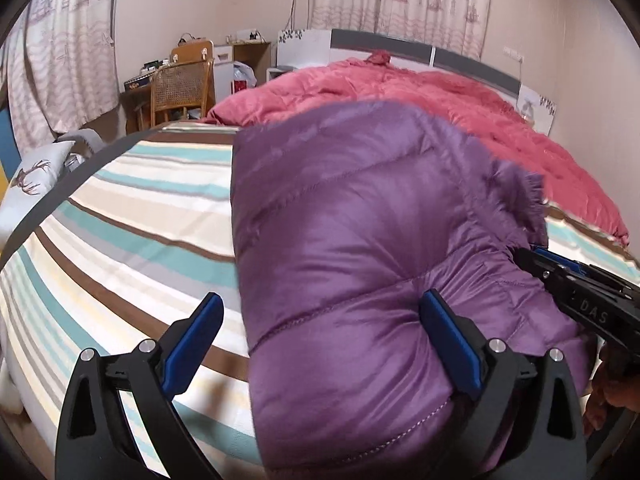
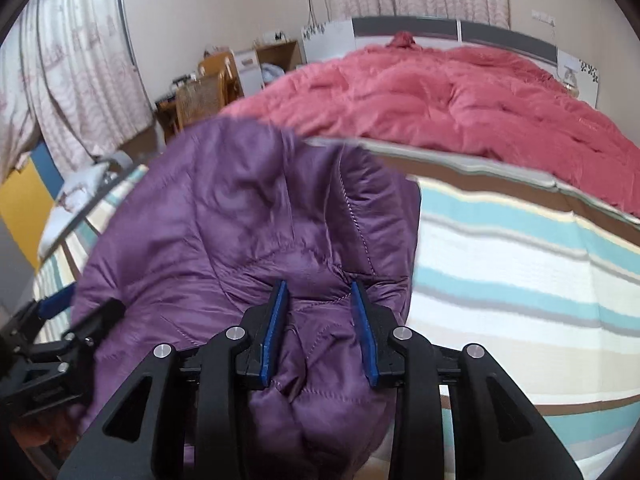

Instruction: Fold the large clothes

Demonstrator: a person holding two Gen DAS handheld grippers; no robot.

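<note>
A purple quilted down jacket (image 1: 360, 240) lies folded in a thick bundle on the striped bed sheet (image 1: 140, 220). My left gripper (image 1: 320, 312) is open wide; its right finger presses into the jacket's near end and its left finger hangs over the sheet. In the right wrist view the jacket (image 2: 240, 220) fills the left half. My right gripper (image 2: 320, 292) is closed on a thick bunch of the jacket's fabric between its blue pads. The right gripper also shows in the left wrist view (image 1: 580, 288) at the jacket's right side.
A pink quilt (image 1: 460, 112) lies heaped across the far half of the bed, by the headboard (image 1: 400, 42). A wicker chair (image 1: 180, 88) and a desk stand beyond the bed's left side. A deer-print pillow (image 1: 36, 176) sits at the left. Curtains cover the walls.
</note>
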